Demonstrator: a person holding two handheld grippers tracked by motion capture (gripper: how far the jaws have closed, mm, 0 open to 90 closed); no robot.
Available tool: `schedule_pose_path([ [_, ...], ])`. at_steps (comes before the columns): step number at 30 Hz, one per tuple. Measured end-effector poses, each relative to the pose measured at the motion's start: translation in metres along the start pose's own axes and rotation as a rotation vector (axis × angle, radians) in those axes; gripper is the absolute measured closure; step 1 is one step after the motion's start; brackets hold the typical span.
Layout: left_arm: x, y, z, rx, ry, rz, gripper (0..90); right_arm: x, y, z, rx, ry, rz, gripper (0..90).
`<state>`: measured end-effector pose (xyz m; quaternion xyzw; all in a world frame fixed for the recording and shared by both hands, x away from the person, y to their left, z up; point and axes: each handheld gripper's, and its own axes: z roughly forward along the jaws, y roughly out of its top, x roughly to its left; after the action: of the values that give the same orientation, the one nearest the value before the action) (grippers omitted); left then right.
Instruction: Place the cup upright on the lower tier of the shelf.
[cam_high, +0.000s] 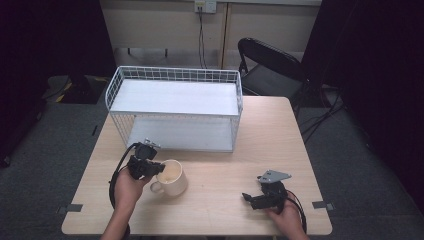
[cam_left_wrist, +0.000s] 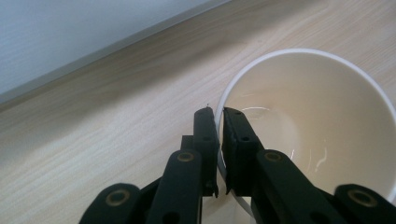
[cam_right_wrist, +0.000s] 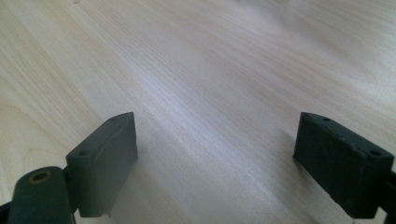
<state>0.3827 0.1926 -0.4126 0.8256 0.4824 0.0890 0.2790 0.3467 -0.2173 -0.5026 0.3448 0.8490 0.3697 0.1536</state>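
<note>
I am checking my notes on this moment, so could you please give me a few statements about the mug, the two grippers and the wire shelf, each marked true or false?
1. The left gripper is shut on the rim of the mug, one jaw inside and one outside. True.
2. The mug is full of dark coffee. False: the left gripper view shows its cream inside empty.
3. The right gripper holds a spoon. False: its jaws stand wide apart over the bare table, with nothing between them.
4. The mug stands on the table in front of the white wire shelf. True.
5. The mug sits on the shelf's upper level. False: both levels are bare.
</note>
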Motion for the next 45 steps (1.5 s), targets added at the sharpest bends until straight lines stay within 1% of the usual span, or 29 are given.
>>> schedule_pose_path([
  [3,0.001,-0.001,-0.001,-0.001,-0.003,-0.018,85.1,0.000,0.000,0.000,0.000,0.000,0.000,12.7],
  [8,0.002,-0.001,-0.001,0.006,-0.006,-0.031,85.2,0.000,0.001,0.001,0.000,-0.001,0.000,12.7],
  [10,0.004,0.000,-0.001,0.015,-0.013,-0.044,85.2,0.000,0.001,0.001,0.000,0.000,0.001,12.7],
  [18,0.006,0.002,-0.004,0.008,-0.010,-0.055,85.3,0.000,0.001,0.001,0.000,0.000,0.001,12.7],
  [27,0.014,0.011,-0.009,-0.022,0.019,-0.075,85.3,0.000,0.001,0.001,0.000,0.000,0.001,12.7],
  [29,0.015,0.013,-0.009,-0.040,0.032,-0.082,85.3,0.000,0.001,0.001,0.000,0.000,0.001,12.7],
  [32,0.016,0.017,-0.010,-0.054,0.046,-0.085,85.4,0.000,0.001,0.001,0.000,0.000,0.002,12.7],
  [34,0.019,0.022,-0.008,-0.071,0.063,-0.099,85.4,0.000,0.001,0.001,0.000,0.000,0.001,12.7],
  [35,0.019,0.022,-0.008,-0.071,0.063,-0.099,85.4,0.000,0.001,0.001,0.000,0.000,0.001,12.7],
  [37,0.020,0.025,-0.006,-0.077,0.063,-0.114,85.4,0.000,0.001,0.001,0.000,0.000,0.001,12.7],
  [39,0.020,0.028,-0.005,-0.088,0.077,-0.120,85.4,0.000,0.001,0.001,-0.001,0.000,0.001,12.7],
  [45,0.021,0.035,0.002,-0.109,0.103,-0.142,85.5,0.000,0.001,0.001,0.000,0.001,0.001,12.7],
])
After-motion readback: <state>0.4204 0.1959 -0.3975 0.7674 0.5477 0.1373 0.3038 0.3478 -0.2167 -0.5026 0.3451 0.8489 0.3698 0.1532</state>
